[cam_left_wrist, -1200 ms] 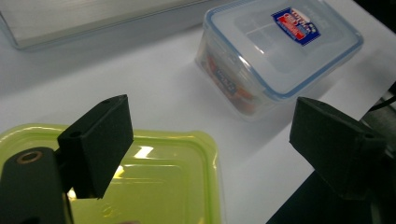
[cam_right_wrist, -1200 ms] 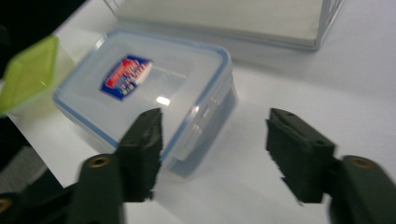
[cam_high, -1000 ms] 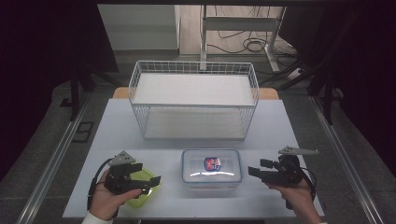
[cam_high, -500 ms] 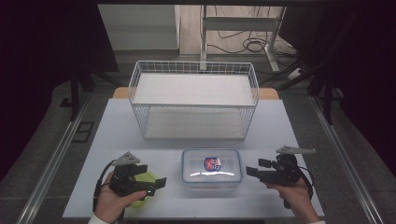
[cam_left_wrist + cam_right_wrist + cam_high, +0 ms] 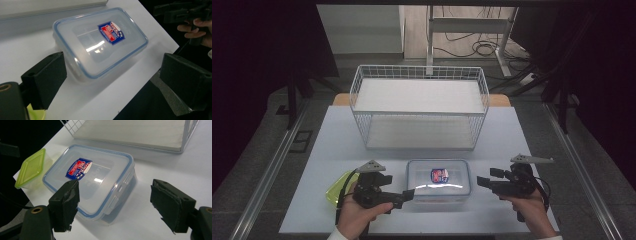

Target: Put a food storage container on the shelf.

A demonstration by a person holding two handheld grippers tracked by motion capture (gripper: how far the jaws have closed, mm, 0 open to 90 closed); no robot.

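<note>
The white table carried every item in the high view, and the wire basket stood at its 12 o'clock side, holding nothing, which suggested it was set there as the destination for the containers. The clear lidded container, blue-rimmed and bearing a red-and-blue label, lay flat on the table at the 6 o'clock edge, directly in front of the basket and between the two hand-held tools; its lid appeared seated and its side latch down, so it could be lifted as one unit. The smaller green-lidded container sat at the 9 o'clock side of the clear one, near the table's front left corner, partly behind the left gripper. That gripper pointed toward 3 o'clock at the clear container's left end; its jaws had just been opening and stood spread wide, with nothing pressed between them, the box lying ahead of them in the left gripper view. The right gripper faced 9 o'clock toward the container's right end, near but apart from it, its jaws likewise parted and free of any load. The opposed placement suggested a two-sided approach, since the box looked too wide for one tool to span lengthwise.
</note>
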